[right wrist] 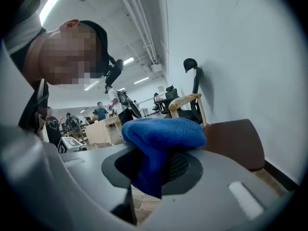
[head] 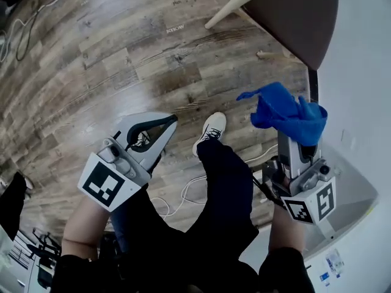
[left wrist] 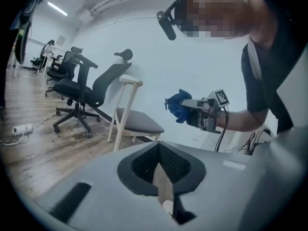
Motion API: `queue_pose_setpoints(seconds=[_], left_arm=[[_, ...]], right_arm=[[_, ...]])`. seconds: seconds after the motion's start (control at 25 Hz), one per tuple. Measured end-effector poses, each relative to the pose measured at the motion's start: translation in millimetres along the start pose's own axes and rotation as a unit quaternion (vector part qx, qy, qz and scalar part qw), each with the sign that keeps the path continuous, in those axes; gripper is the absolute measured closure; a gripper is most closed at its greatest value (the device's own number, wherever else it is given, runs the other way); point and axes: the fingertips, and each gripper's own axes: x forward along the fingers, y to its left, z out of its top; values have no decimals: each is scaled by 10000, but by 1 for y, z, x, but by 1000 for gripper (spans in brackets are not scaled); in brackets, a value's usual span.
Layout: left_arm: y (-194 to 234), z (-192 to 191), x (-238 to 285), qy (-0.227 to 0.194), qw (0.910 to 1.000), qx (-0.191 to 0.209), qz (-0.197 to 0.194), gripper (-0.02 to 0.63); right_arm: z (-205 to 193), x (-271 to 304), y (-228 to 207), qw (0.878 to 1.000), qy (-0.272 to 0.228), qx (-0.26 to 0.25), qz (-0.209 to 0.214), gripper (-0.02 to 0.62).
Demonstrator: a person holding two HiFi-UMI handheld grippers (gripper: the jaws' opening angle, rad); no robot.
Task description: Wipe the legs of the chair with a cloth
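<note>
While the blue cloth (head: 282, 110) is clamped in the right gripper (head: 295, 129), the chair (head: 299, 11) is seen ahead of it, set against the white wall (head: 360, 72). Its pale legs (head: 227, 12) slant down to the wood-plank floor (head: 122, 54), ahead and slightly left of that gripper. The left gripper (head: 168, 124), closed and empty, is held farther off. Black office chairs (left wrist: 79, 88) are seen across the room.

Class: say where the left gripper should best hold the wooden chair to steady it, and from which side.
Probably the chair's pale back post, above the seat, from the open floor side: it is slim and bare there, with the wall behind.
</note>
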Motion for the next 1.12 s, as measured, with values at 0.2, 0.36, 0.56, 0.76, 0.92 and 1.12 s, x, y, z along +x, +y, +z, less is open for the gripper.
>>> queue_pose_setpoints(seconds=[0.2, 0.36, 0.56, 0.76, 0.92, 1.12], left_arm=[[-71, 72, -42, 155, 9996, -223, -78, 600], [-132, 133, -71, 411, 9989, -89, -220, 600], [-190, 200, -89, 661, 9968, 337, -311, 600], [-252, 260, -102, 680, 9969, 304, -237, 600], [-305, 292, -99, 486, 9983, 289, -172, 600], [-309, 325, -84, 166, 9995, 277, 50, 600]], right_arm=[[69, -44, 47, 9990, 313, 302, 81, 492], [125, -88, 90, 9978, 493, 405, 153, 492], [184, -137, 123, 9967, 340, 706, 218, 492], [240, -194, 148, 9964, 153, 800, 232, 492], [270, -239, 162, 9974, -53, 574, 431, 492], [294, -235, 160, 9957, -116, 458, 800, 492]])
